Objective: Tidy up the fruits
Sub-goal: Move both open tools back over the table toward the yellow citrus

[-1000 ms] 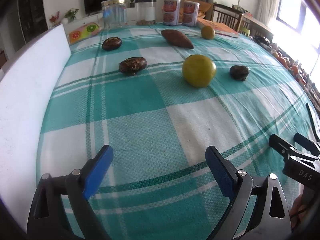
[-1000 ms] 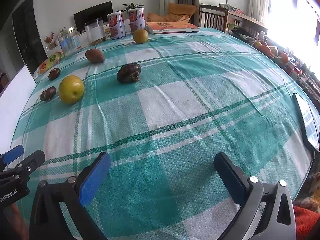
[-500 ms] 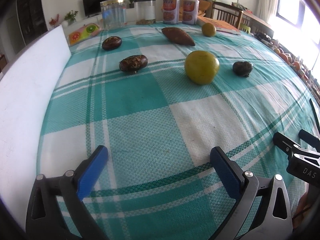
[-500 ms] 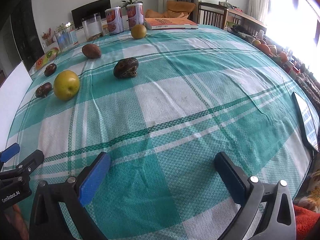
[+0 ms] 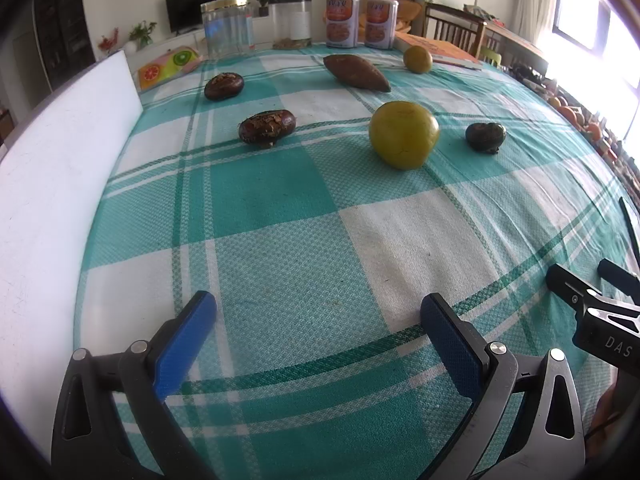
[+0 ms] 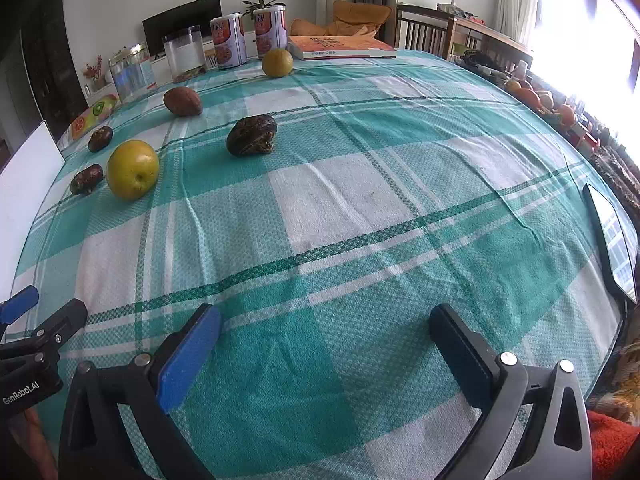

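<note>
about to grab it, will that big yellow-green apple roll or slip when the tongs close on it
The yellow-green apple is round and sits free on the flat tablecloth, so a nudge would probably roll it. Its skin looks smooth and shiny, so the pads may slip unless centred. It looks firm and fairly heavy for its size, unlikely to squash.

A teal-and-white plaid cloth covers the worktop. At twelve o'clock sits a yellow-green apple, with a mottled dark-brown fruit at eleven (flaky tan patches). The jaws carry blue pads.
</note>
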{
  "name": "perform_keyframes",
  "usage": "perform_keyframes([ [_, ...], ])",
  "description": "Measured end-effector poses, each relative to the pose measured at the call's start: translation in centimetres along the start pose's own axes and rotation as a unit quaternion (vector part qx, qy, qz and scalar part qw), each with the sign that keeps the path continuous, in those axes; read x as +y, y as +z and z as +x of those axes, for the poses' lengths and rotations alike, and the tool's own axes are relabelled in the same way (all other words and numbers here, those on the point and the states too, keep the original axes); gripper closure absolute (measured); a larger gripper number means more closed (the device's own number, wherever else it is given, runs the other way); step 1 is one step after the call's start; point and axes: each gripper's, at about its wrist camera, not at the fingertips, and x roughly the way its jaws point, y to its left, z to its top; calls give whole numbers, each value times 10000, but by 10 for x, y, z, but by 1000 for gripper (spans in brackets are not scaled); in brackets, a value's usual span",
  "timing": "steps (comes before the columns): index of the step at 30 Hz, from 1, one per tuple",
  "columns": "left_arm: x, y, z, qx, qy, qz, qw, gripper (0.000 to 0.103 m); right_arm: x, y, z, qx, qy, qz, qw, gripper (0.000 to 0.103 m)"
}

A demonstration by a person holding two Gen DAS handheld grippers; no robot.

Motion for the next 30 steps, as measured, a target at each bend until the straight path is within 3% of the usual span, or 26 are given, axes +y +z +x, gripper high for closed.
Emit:
perform_keyframes([
  [23,0,0,0,-2,0,-2,10000,1,-1,0,-1,-10,44,44,10000,0],
  [30,0,0,0,-3,2,-3,10000,1,-7,0,-16,-360,188,216,9989,0],
])
